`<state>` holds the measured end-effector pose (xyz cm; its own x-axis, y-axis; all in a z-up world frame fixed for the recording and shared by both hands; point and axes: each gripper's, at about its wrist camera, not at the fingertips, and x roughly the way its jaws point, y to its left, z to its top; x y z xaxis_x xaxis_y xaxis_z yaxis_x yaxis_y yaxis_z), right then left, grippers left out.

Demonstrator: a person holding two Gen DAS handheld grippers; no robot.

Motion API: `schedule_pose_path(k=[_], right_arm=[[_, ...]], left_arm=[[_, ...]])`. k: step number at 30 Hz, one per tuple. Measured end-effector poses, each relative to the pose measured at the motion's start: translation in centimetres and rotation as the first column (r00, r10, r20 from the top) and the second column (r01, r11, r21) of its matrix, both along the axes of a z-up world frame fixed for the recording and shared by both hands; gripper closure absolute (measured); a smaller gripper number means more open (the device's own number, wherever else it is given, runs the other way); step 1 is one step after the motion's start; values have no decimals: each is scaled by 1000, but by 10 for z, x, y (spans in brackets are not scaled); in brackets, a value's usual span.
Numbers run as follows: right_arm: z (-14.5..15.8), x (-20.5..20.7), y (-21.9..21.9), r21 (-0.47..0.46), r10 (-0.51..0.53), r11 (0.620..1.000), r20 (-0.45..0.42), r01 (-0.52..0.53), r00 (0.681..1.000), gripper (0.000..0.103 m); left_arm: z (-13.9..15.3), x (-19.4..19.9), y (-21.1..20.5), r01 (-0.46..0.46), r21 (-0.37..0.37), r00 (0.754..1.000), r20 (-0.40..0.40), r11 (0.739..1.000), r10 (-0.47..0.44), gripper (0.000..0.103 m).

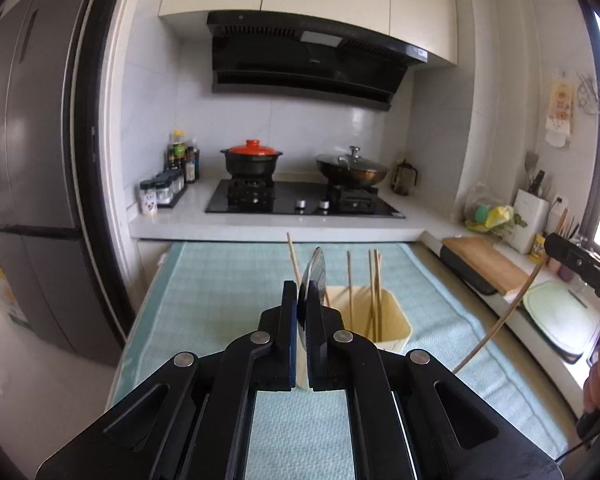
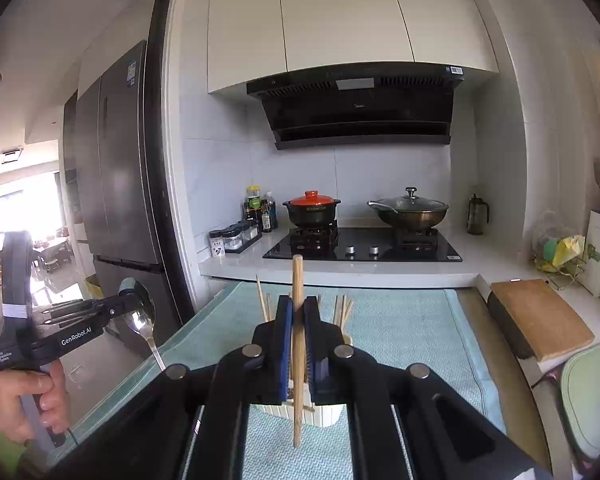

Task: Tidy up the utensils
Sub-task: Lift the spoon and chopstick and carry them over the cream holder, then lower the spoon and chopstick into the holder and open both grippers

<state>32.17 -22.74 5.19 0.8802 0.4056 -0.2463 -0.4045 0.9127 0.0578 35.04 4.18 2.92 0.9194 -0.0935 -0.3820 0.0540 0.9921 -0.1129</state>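
Gripping shiny metal spoon [image 2: 140, 316] by bowl, left gripper [image 1: 302, 308] jaws closed; right gripper [image 2: 298, 320] jaws clamping pale wooden stick [image 2: 298, 344], probably chopstick; cream holder [image 1: 384, 320] behind.

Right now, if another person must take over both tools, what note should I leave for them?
Left tool: shut on the metal spoon, bowl up, held in the air above the teal mat.
Right tool: shut on one wooden chopstick, nearly upright, above the cream holder.
Holder: stands on the mat, several chopsticks already standing inside.
Done: those chopsticks are sorted; both last pieces are picked up.
Left: probably lower the chopstick into the holder, then place the spoon. I cannot see any other loose utensils on the mat.
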Motion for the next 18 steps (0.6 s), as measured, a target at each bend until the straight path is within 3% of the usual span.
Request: schedule_pose_path(k=[5, 10, 18], right_arm=[[24, 25, 9, 11, -15, 1000, 55, 15, 998, 97], [29, 60, 23, 5, -29, 1000, 79, 28, 997, 97], [-19, 129, 46, -35, 15, 999, -90, -19, 996, 97]], left_arm=[[28, 34, -1, -20, 14, 997, 69, 1000, 19, 102], [27, 75, -11, -30, 34, 997, 78, 999, 27, 102], [-23, 136, -27, -15, 79, 999, -27, 997, 17, 102]])
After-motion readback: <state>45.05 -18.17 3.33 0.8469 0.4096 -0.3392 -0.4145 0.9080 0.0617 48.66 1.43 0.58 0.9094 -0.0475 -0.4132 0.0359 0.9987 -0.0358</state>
